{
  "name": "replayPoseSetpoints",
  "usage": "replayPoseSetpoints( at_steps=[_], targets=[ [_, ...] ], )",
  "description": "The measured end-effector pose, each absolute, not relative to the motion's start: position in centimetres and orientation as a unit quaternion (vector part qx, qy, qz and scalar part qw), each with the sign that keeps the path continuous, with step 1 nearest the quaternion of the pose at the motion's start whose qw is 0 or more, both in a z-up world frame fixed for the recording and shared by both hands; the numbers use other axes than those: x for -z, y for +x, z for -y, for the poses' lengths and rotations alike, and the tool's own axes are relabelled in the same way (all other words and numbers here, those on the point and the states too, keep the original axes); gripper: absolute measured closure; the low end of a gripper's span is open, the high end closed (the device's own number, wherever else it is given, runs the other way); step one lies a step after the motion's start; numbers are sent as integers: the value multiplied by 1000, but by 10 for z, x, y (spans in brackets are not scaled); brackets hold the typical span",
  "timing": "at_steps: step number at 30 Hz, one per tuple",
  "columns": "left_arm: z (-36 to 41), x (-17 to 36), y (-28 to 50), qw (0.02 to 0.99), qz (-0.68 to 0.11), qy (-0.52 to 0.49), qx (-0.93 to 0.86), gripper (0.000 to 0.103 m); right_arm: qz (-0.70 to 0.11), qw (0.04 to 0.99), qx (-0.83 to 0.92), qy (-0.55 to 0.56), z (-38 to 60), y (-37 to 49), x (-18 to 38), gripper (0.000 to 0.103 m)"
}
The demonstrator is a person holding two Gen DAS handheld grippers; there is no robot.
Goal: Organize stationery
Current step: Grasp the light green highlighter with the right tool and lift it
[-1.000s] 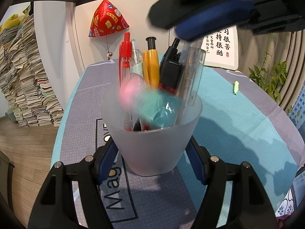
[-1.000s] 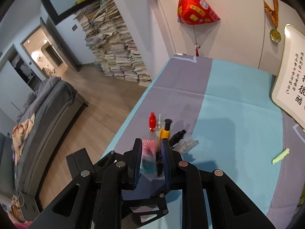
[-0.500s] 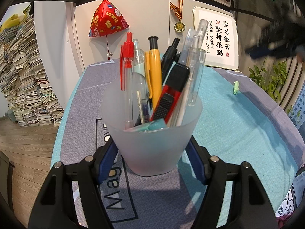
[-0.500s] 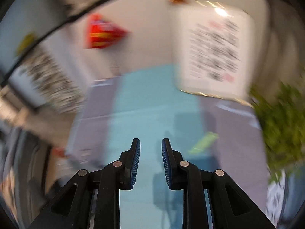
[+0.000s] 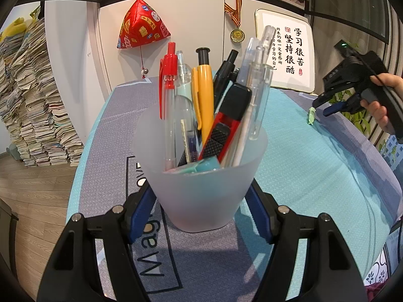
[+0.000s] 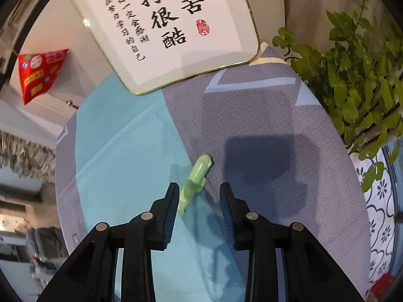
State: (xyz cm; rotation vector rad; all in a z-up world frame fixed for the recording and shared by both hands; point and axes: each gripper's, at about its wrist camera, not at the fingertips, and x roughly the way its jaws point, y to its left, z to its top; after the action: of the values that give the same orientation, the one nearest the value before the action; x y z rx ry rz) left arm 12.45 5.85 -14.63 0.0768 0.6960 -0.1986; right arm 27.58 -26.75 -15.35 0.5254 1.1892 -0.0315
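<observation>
A frosted plastic cup (image 5: 206,191) stands on the teal and grey tablecloth (image 5: 302,166), and my left gripper (image 5: 200,202) is shut on its sides. Inside stand a red pen (image 5: 167,75), a yellow pen (image 5: 204,93), a black pen, clear pens, a red and black utility knife (image 5: 226,128) and a teal piece (image 5: 205,163). A small light green piece (image 6: 197,176), like a pen cap, lies on the cloth at the far right (image 5: 311,115). My right gripper (image 6: 199,188), held by a hand (image 5: 377,110), hovers just above it. Its jaws are opening, with the green piece's near end between the tips, untouched.
A framed calligraphy board (image 6: 163,25) leans at the table's back edge. A leafy plant (image 6: 352,80) stands right of the green piece. A red hanging ornament (image 5: 142,26) and stacks of papers (image 5: 32,100) are off the table to the left.
My right gripper left the space above the cup, swung right and down to the green piece, and its jaws spread wider. The teal piece came to rest in the cup. The left gripper kept still.
</observation>
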Motion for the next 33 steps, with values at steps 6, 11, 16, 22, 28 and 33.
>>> replayPoseSetpoints(
  at_steps=[6, 11, 16, 22, 28, 33],
  targets=[
    [-58, 147, 124, 934, -341, 37, 97, 35, -563, 793, 45, 229, 259, 299, 163, 70],
    [-55, 148, 123, 934, -341, 35, 98, 35, -570, 796, 60, 193, 245, 309, 162, 72],
    [-55, 148, 124, 934, -342, 35, 98, 35, -572, 810, 9, 129, 218, 311, 160, 89],
    [-55, 148, 124, 934, -342, 35, 98, 35, -538, 832, -75, 115, 192, 284, 128, 89],
    [-56, 147, 127, 934, -343, 36, 96, 35, -485, 860, -143, 75, 156, 244, 76, 89],
    [-56, 147, 127, 934, -343, 37, 96, 35, -418, 878, -221, 71, 125, 205, 28, 89]
  ],
)
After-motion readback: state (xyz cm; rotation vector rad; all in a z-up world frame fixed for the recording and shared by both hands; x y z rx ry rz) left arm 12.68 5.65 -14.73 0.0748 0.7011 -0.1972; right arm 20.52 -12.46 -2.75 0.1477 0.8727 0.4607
